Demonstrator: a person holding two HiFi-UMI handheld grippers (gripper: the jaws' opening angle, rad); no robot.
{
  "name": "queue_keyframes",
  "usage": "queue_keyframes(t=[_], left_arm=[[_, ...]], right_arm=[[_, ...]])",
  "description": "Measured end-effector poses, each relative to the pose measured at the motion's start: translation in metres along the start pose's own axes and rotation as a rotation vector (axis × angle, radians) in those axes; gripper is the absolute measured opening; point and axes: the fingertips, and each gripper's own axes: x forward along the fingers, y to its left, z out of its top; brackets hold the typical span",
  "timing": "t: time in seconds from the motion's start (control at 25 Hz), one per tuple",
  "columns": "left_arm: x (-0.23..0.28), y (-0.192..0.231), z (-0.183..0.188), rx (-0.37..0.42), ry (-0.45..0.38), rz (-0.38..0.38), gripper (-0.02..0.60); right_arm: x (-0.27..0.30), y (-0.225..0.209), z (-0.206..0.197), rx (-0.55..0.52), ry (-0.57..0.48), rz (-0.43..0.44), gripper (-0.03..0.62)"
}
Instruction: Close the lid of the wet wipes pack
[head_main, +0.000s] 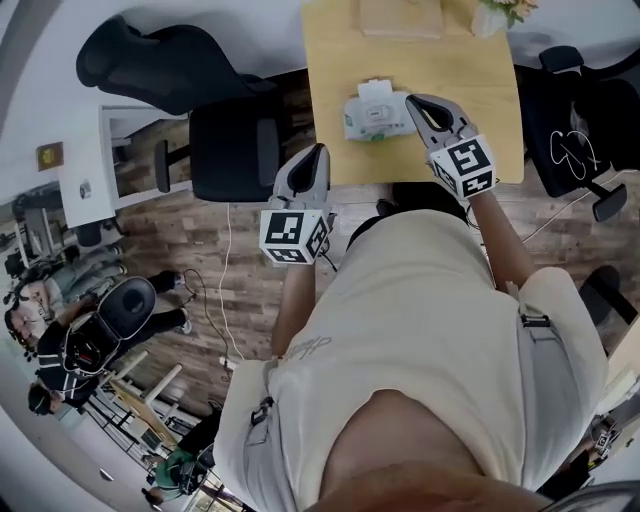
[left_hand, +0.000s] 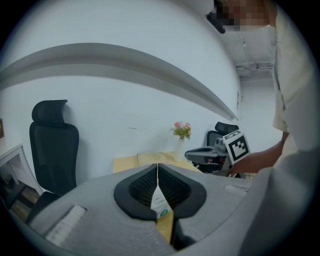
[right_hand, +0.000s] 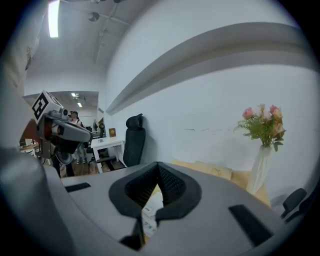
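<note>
Your 2 grippers, left (head_main: 318, 155) and right (head_main: 418, 103), both have jaws clenched on nothing, while the wet wipes pack (head_main: 372, 116), white lid (head_main: 376, 90) up, lies on the wooden table (head_main: 480, 60), just beside the right gripper at its 9 o'clock.
</note>
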Motion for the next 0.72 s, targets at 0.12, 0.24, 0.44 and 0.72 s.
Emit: queue_keyframes(t=[0.12,0.24,0.44,0.72], left_arm=[[0.028,0.004,0.017,-0.005,-0.005,-0.024,0.017],[0.054,0.001,0.028,-0.085,-0.016,-0.085,0.017],[0.092,0.004,0.029,-0.039,0.019,-0.083,0.017],[0.108,0.01,0.025,-0.027,0.046,-0.099,0.017]], right_arm=[[0.01,-0.015,0.001,0.002,-0.006,-0.004,0.0],[0.019,-0.024,-0.002,0.012,0.012,0.014,0.001],[0.04,-0.042,-0.023,0.025,0.068,0.057,0.001],[0.064,-0.044,-0.031,0.017,0.14,0.089,0.0]])
